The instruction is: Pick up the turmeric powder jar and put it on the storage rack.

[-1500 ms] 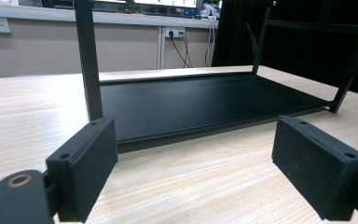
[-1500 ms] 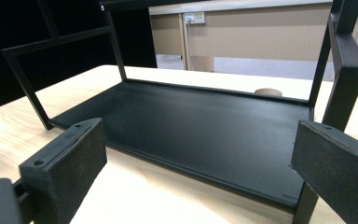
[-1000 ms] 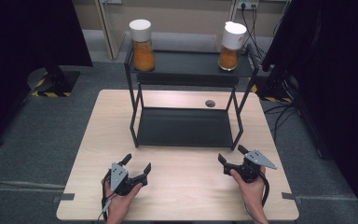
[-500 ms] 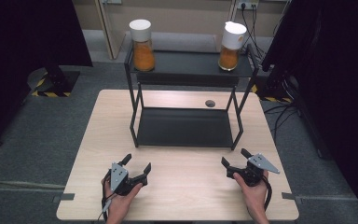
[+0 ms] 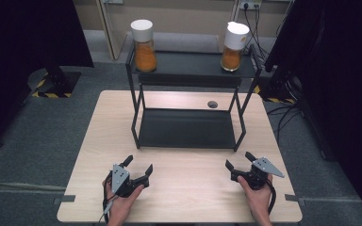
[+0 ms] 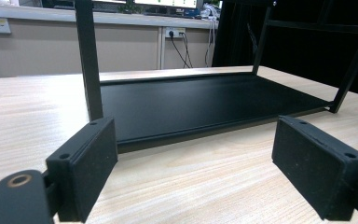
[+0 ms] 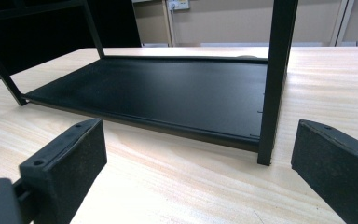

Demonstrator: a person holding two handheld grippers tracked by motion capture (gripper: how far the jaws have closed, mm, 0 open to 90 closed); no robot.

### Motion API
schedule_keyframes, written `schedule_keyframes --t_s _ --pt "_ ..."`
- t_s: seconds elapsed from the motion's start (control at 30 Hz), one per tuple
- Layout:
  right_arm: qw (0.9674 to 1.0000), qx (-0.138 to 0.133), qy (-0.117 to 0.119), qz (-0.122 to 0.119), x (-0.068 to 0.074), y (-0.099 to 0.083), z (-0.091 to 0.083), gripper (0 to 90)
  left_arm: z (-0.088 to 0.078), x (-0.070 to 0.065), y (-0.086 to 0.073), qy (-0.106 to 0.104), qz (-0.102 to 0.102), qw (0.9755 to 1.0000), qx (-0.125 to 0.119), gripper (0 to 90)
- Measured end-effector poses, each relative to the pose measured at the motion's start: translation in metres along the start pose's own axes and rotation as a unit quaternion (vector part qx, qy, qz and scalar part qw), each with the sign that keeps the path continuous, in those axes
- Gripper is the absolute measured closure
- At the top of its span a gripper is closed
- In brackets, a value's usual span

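Note:
A black two-tier metal rack [image 5: 187,128] stands at the middle of the wooden table. Two jars of orange powder with white lids stand on its top shelf, one at the left [image 5: 143,40] and one at the right [image 5: 233,41]. My left gripper [image 5: 138,166] rests low on the table near the front edge, left of centre, open and empty. My right gripper [image 5: 239,160] rests at the front right, open too, with nothing between its jaws. Both point toward the rack's bottom shelf [image 6: 200,102] [image 7: 168,93].
A small dark round grommet [image 5: 212,104] sits in the tabletop behind the rack. The rack's front posts [image 6: 89,65] [image 7: 275,79] rise close ahead of each gripper. Dark curtains and cables flank the table. Bare wood [image 5: 188,183] lies between the hands.
The right hand has drifted slightly toward the table's front edge. The left hand and the jars have kept still.

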State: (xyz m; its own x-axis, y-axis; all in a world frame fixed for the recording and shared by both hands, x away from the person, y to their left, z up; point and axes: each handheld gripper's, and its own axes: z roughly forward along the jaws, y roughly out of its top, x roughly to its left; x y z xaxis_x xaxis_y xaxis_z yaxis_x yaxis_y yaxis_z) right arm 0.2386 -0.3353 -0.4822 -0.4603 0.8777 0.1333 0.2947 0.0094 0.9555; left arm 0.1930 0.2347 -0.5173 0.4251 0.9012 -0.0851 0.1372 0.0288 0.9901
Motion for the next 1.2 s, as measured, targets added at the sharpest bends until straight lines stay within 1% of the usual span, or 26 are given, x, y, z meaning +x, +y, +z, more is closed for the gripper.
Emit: schedule_keyframes --t_s 0.2,0.27,0.3,0.5,1.03,1.2 --pt "1.0000 -0.001 0.000 -0.001 0.0003 -0.0017 -0.0003 3.6 0.0000 -0.0002 0.0000 0.000 0.001 1.0000 0.000 13.9" --pt "1.0000 0.000 0.000 -0.002 0.0000 -0.0032 0.0003 3.6 -0.0001 -0.0003 0.0000 0.000 0.002 1.0000 0.000 13.9" --pt "1.0000 0.006 0.001 -0.002 0.0000 -0.0023 0.0009 3.6 -0.0001 -0.0002 -0.0001 0.000 0.001 1.0000 0.000 13.9" --pt "1.0000 0.004 0.003 -0.006 0.0006 -0.0029 0.0014 3.6 -0.0001 -0.0002 -0.0002 0.000 0.001 1.0000 0.000 13.9" --pt "1.0000 0.000 0.005 0.000 -0.0012 -0.0044 0.0000 3.6 -0.0003 -0.0002 -0.0006 0.000 0.001 1.0000 -0.002 13.9" --pt "1.0000 0.001 0.005 -0.002 -0.0010 -0.0043 0.0000 3.6 -0.0004 -0.0001 -0.0007 0.000 0.000 1.0000 -0.002 13.9"
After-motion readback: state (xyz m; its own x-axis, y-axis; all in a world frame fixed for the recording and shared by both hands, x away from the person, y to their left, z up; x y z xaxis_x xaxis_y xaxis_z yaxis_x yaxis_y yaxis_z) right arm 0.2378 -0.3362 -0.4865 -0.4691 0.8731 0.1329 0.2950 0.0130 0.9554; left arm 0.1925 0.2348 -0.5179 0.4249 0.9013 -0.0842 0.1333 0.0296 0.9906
